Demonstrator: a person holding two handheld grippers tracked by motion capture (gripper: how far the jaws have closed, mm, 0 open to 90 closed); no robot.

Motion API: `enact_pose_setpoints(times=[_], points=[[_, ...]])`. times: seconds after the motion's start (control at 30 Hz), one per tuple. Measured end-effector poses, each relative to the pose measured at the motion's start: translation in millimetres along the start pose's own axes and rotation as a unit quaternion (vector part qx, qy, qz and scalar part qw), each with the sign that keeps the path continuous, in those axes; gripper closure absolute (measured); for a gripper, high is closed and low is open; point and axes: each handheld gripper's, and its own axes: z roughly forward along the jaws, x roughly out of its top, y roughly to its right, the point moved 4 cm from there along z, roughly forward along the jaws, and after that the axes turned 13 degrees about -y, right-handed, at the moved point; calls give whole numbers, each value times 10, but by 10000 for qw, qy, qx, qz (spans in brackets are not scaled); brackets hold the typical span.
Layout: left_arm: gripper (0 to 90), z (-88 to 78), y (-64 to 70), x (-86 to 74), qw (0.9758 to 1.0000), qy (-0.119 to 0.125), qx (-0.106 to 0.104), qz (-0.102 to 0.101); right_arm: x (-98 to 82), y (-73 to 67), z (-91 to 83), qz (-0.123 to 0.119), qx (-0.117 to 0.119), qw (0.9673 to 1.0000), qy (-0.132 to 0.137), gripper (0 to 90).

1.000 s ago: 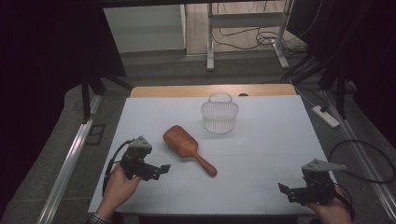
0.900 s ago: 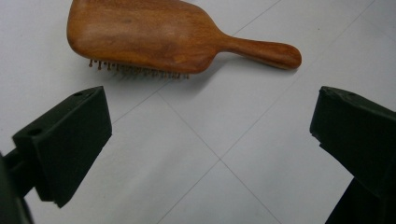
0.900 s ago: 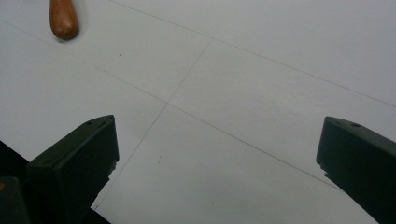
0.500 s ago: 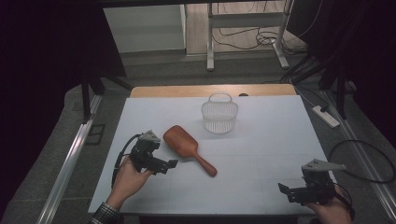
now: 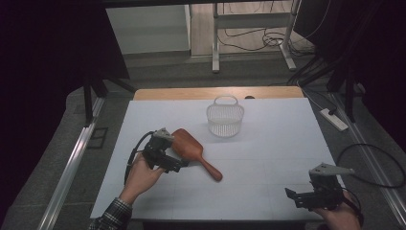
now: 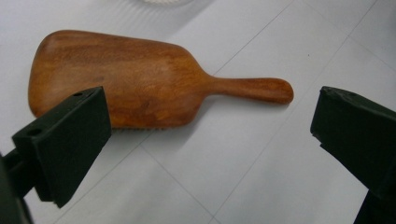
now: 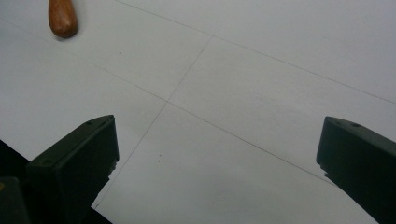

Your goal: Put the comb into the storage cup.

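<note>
Since the earlier high-view frames, the left gripper [image 5: 178, 166] has travelled up from the table's near-left area toward the middle and now sits just beside the wooden hairbrush [image 5: 190, 149]; the right gripper [image 5: 296, 196] has stayed put at the near-right corner, and neither the brush nor the basket has shifted.

From the left gripper view, the brush [image 6: 140, 81] lies flat with its smooth back up, a hint of bristles showing under its near edge, the broad head to the left and the handle running right. The left gripper's jaws are spread wide, one black pad in front of the head's lower corner and the other well off past the handle's tip. They do not touch the wood as far as I can tell. In the right gripper view the jaws are likewise spread wide over bare white table [image 7: 261, 79], with only the tip of the brush handle [image 7: 62, 17] at the upper left.

The white mesh basket [image 5: 225, 117] stands upright toward the far edge, apart from the brush, with nothing visible in it.

By my reading, the work is at its start: the approach is nearly complete, the grasp is not yet made, and lifting the brush and carrying it, probably to the basket, is all left to do.
</note>
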Motion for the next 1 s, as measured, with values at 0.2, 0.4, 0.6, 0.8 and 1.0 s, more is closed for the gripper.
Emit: enact_pose_setpoints(times=[0.2,0.4,0.6,0.8,1.0], points=[[0,45,8,90,10000,-49,-32,74,0,1,1,-1,3,10000,-6,0],[0,59,-6,171,9999,-18,-50,100,0,0,3,-1,8,10000,-14,0],[0,103,-9,266,9998,-35,-82,167,0,5,5,19,-10,10000,-24,0],[0,151,1,343,9997,-67,-73,219,-1,12,5,55,-14,10000,-26,0],[0,182,-1,436,9996,-51,-64,253,-1,9,6,38,-3,10000,-27,0]])
